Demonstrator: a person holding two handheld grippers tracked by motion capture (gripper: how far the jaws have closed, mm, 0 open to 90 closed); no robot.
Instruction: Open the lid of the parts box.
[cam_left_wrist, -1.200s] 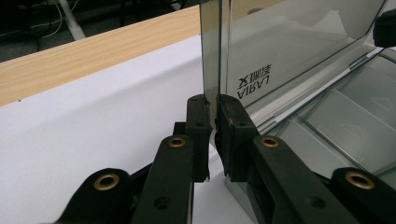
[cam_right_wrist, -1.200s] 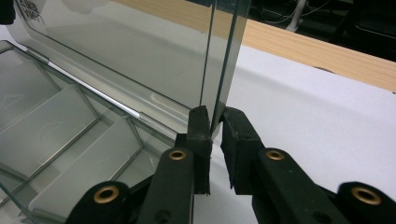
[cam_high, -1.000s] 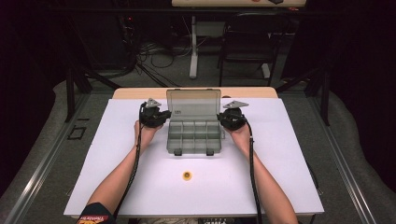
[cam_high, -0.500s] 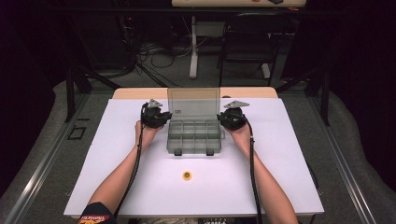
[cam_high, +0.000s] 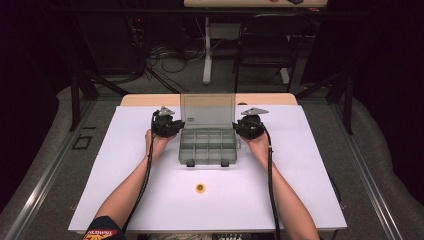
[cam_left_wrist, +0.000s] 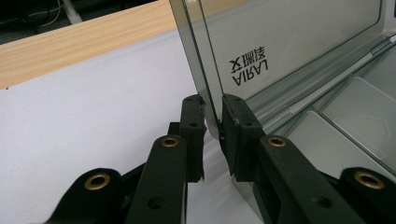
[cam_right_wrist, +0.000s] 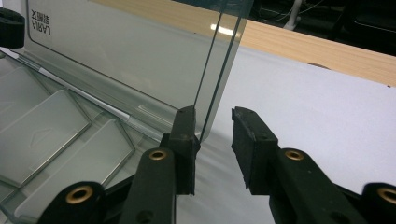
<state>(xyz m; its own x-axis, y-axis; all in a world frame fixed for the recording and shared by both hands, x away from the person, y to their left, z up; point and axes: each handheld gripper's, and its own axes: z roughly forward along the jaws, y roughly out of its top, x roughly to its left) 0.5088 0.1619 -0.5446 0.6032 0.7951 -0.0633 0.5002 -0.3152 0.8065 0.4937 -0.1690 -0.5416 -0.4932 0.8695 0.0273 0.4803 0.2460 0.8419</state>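
Observation:
A clear grey compartment box (cam_high: 207, 148) sits open on the white table cover, its lid (cam_high: 208, 107) standing about upright. My left gripper (cam_high: 172, 126) is at the lid's left edge. In the left gripper view its jaws (cam_left_wrist: 212, 116) are closed on that edge of the lid (cam_left_wrist: 289, 42). My right gripper (cam_high: 244, 128) is at the lid's right edge. Its jaws (cam_right_wrist: 212, 123) straddle the lid (cam_right_wrist: 130, 60): one jaw touches it and the other stands apart. The box's compartments (cam_right_wrist: 42, 126) look empty.
A small yellow round piece (cam_high: 200, 188) lies on the white cover (cam_high: 125, 165) in front of the box. The wooden table edge (cam_high: 150, 100) runs behind the lid. A chair (cam_high: 270, 40) and cables stand on the floor beyond.
The lid has swung from leaning back to about upright. Both hands have stayed at its side edges.

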